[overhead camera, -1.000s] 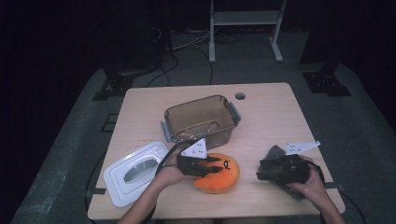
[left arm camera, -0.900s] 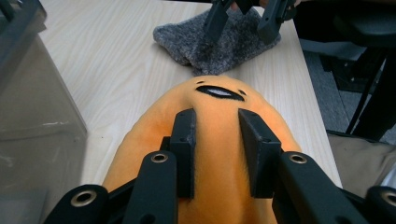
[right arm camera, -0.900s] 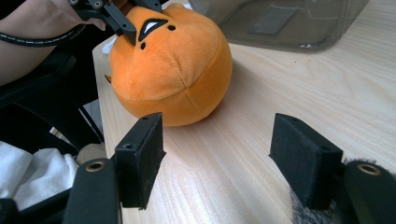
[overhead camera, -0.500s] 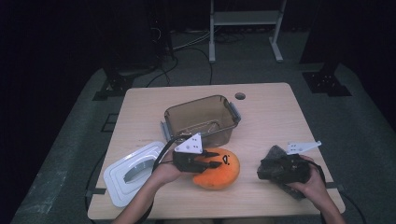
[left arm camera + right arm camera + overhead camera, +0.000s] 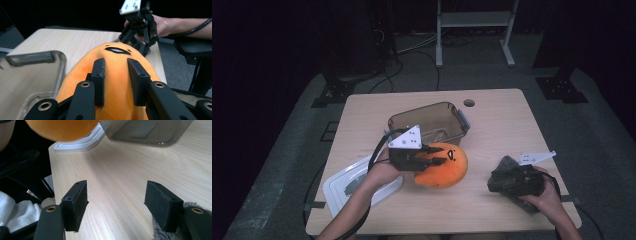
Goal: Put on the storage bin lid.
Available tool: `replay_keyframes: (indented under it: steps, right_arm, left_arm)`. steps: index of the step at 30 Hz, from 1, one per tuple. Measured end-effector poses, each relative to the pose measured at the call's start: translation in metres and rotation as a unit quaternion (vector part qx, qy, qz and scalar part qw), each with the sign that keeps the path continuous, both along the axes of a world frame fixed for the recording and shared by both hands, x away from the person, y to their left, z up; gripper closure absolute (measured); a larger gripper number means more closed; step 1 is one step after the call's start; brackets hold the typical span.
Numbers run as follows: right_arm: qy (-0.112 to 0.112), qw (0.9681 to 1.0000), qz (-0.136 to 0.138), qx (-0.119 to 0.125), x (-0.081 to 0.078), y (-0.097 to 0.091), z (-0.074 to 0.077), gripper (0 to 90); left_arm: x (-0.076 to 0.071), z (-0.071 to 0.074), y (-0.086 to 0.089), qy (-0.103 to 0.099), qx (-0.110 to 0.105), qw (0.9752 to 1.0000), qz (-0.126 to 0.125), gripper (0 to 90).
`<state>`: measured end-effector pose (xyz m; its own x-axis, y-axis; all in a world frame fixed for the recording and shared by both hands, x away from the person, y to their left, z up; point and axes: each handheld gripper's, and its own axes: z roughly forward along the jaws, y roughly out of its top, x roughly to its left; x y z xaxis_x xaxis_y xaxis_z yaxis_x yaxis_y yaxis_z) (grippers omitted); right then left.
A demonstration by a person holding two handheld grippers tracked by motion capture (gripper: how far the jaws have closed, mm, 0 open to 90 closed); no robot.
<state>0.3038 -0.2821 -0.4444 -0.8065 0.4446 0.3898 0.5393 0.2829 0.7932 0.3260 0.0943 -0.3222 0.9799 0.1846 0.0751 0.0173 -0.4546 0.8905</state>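
High view puts the wooden table (image 5: 512, 130) as the largest thing, one of it, bearing everything else; next in size is a single clear brown plastic bin (image 5: 429, 122) standing open near the table's middle, its mouth up and free, which reads as the place meant to receive something; one white lid (image 5: 354, 182) lies flat at the near left corner, apart from the bin, set aside so the opening is clear; one orange plush toy (image 5: 447, 167) with a small stitched face sits just in front of the bin, pinched by the left gripper (image 5: 434, 157), whose jaws are pressed into the fabric on its top, as the left gripper view shows with the two black pads (image 5: 98, 75) sunk into the orange pile; I judge the grip is taken from above so that the toy can be carried over the bin's rim; one dark grey plush thing (image 5: 507, 180) lies at the near right, touching the right gripper (image 5: 502, 175); that gripper's jaws stand spread with bare table between them in the right gripper view, grey fur just beside one pad (image 5: 162, 205), so it seems to rest there waiting; two grippers, two hands, two soft toys, one bin, one lid.
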Motion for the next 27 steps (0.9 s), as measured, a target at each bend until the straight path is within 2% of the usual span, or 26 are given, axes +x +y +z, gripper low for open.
replay_keyframes:
  steps: [8,12,21,27]
  right_arm:
    - [0.001,1.0000,0.000,0.000,0.000,0.000,-0.001,33.4]
    - [0.001,1.0000,0.000,0.001,0.001,0.000,-0.001,33.4]
    - [0.000,1.0000,0.000,0.001,0.001,-0.001,-0.001,33.4]
    - [0.003,1.0000,0.001,0.000,0.001,0.000,-0.001,33.4]
  left_arm:
    - [0.011,0.020,0.009,-0.005,-0.014,0.9998,0.014,69.4]
    - [0.020,0.032,0.016,-0.005,-0.032,0.9992,0.022,69.5]
    - [0.039,0.047,0.024,-0.015,-0.025,0.9985,0.046,69.6]
    - [0.050,0.050,0.026,-0.015,-0.022,0.9982,0.054,70.2]
